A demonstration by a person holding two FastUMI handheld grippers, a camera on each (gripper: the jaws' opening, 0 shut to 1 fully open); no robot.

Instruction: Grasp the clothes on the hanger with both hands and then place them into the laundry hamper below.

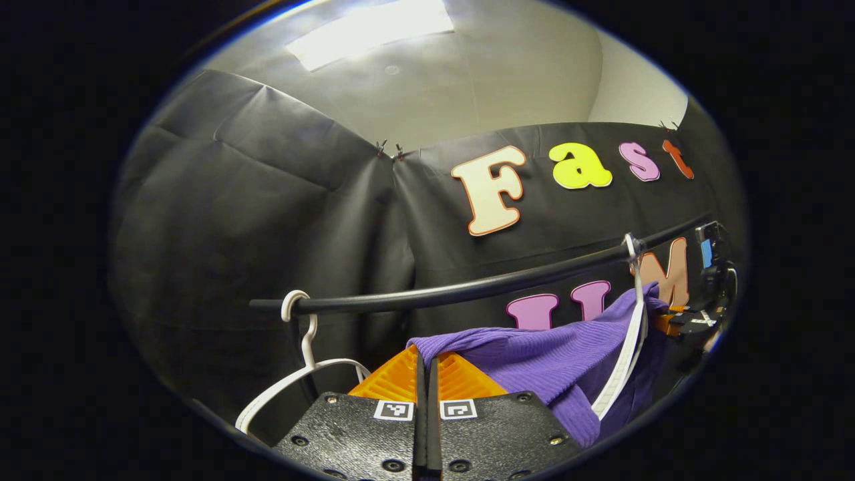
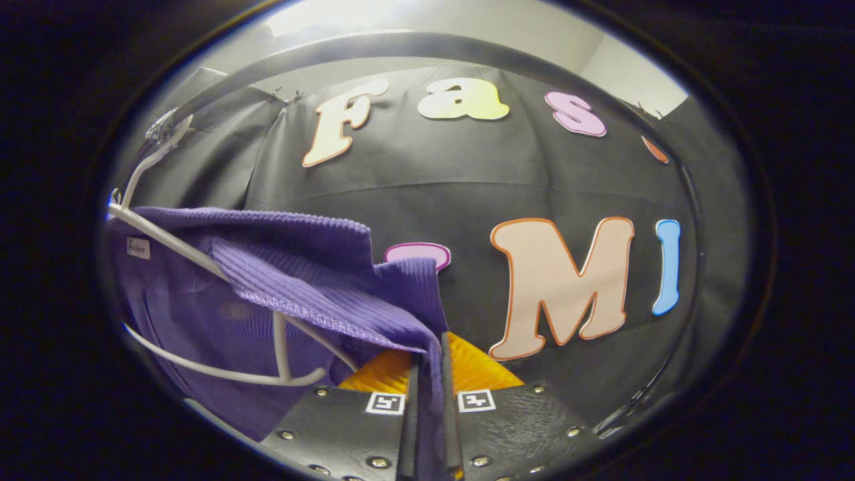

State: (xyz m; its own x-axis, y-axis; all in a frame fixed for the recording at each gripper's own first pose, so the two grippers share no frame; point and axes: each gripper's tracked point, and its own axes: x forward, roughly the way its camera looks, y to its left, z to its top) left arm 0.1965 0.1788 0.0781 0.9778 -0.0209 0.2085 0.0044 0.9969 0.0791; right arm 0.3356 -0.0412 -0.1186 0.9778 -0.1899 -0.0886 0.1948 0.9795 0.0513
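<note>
While both of my grippers reach up toward the black rail [image 1: 467,288], my left gripper [image 1: 427,374] has its orange fingers pinched together on a corner of the purple sweater [image 1: 554,354], just ahead of their tips. My right gripper [image 2: 427,374] clamps the sweater's ribbed edge between its pads. Held at two points, the sweater can lift evenly off the white hanger [image 2: 220,267], which hangs left of my right fingers. An empty hanger [image 1: 300,361] dangles left of my left fingers.

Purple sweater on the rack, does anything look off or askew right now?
Yes. The purple sweater is half off its white hanger, bunched and stretched sideways, with a fold pinched in the right tongs. The hanger hangs crooked on the black rail.
</note>
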